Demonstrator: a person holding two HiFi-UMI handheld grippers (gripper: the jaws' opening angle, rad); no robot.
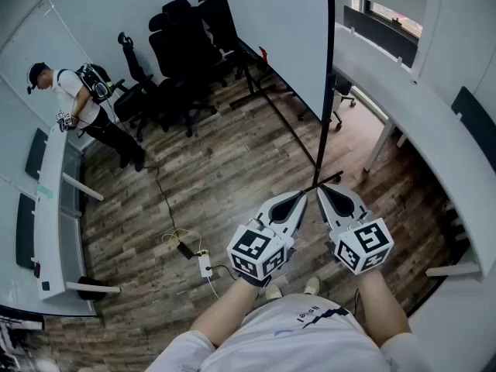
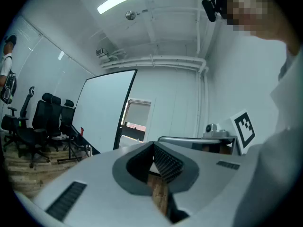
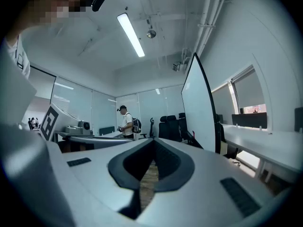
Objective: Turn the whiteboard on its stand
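The wood-plank floor point(image 1: 232, 169) fills the middle of the head view; a long white table point(image 1: 422, 122) runs along the window wall on the right, and a second white table point(image 1: 48, 208) runs along the left wall.

The whiteboard point(image 1: 279, 29) stands upright on its stand point(image 1: 291, 126) ahead of the person, between the right-hand table and the chairs; its black-framed near edge points toward the camera, so the panel is seen at a steep angle; the stand's black foot rests on the floor just ahead of the gripper tips in the head view.

A cluster of black office chairs point(image 1: 182, 53) stands left of the board, near the far wall; a second person point(image 1: 81, 99) with a cap and a backpack stands at the far end of the left table.

The left gripper point(image 2: 154, 144) is held low in front of the person's body; its jaws are closed tip to tip, with only floor visible behind them; nothing is between them. The right gripper point(image 3: 154, 142) is held just beside it; its jaws are likewise together and empty. Neither gripper touches the whiteboard.

A white power strip point(image 1: 205, 266) lies on the floor left of the grippers, with a cable point(image 1: 163, 200) trailing from it toward the chairs.
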